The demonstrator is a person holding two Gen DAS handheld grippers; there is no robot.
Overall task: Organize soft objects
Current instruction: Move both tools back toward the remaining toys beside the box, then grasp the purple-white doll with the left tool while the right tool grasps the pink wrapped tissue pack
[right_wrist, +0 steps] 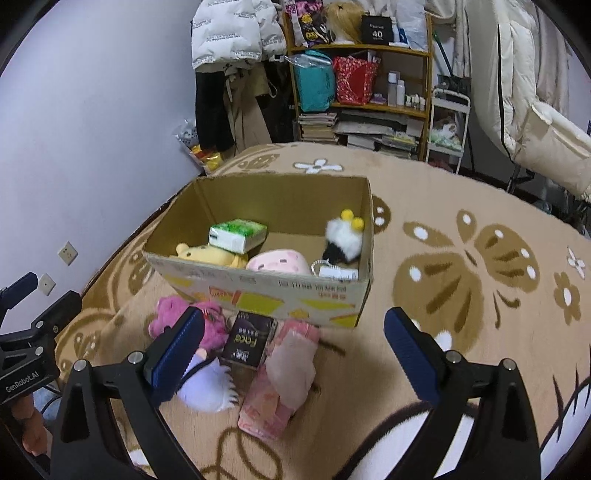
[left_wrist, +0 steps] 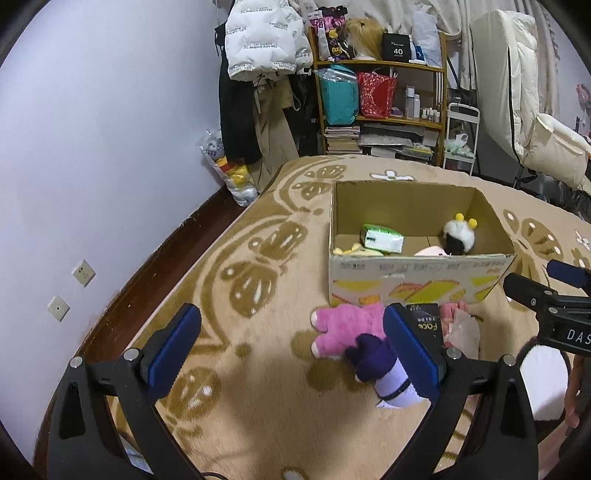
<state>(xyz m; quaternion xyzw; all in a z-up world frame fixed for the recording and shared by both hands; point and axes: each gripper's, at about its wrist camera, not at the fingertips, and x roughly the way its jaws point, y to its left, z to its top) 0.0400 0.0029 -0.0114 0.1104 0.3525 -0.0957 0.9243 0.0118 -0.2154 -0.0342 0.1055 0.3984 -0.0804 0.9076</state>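
While both my grippers are hanging wide apart and empty, the pink tissue pack (right_wrist: 275, 384) is lying on the rug before the cardboard box (right_wrist: 258, 291), long axis running away from me, nearer my right gripper (right_wrist: 293, 350) than my left gripper (left_wrist: 291, 347).

Wooden shelf (right_wrist: 369, 48) and hanging coats (right_wrist: 236, 33) behind.
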